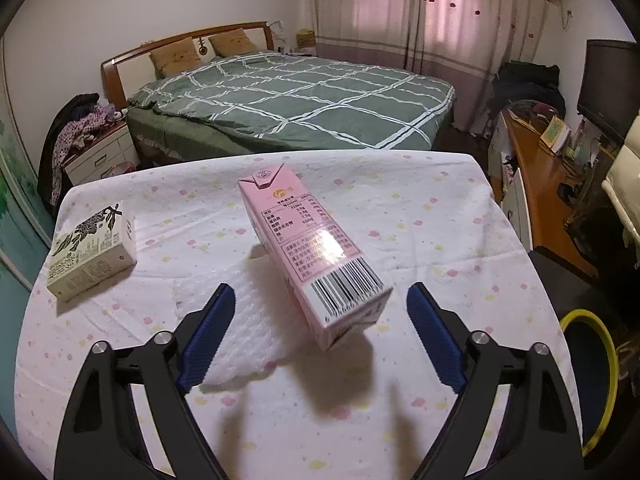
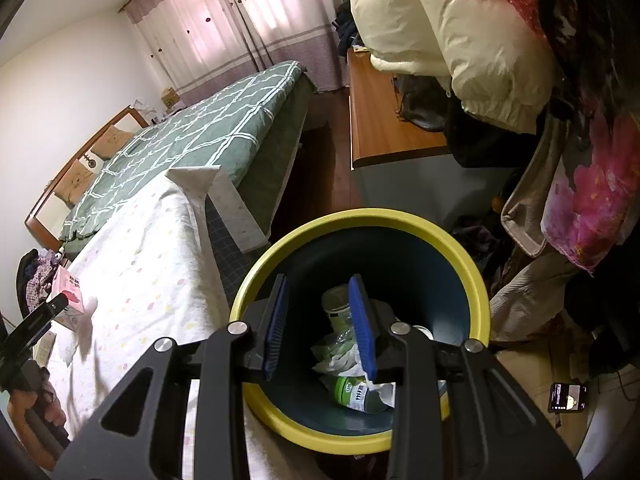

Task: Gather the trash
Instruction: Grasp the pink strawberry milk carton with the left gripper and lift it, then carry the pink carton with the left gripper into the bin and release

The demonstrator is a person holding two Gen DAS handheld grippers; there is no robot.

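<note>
A pink drink carton (image 1: pixel 312 252) rests on the flower-print tablecloth (image 1: pixel 420 240), its barcode end towards me and partly on a white paper towel (image 1: pixel 248 320). My left gripper (image 1: pixel 320 292) is open, its blue pads on either side of the carton's near end without touching it. A cream box with a black flower print (image 1: pixel 92 252) lies at the table's left. In the right wrist view my right gripper (image 2: pixel 318 284) hangs over the yellow-rimmed bin (image 2: pixel 360 216), jaws narrowly apart with nothing between them. Bottles and crumpled paper (image 2: pixel 344 356) lie in the bin. The pink carton (image 2: pixel 68 292) shows at far left.
The bin (image 1: pixel 592 320) stands on the floor off the table's right edge. A green checked bed (image 1: pixel 300 100) lies beyond the table, and a wooden desk (image 1: pixel 540 184) to the right. Hanging clothes (image 2: pixel 500 40) crowd the right side; a phone (image 2: pixel 568 396) lies on the floor.
</note>
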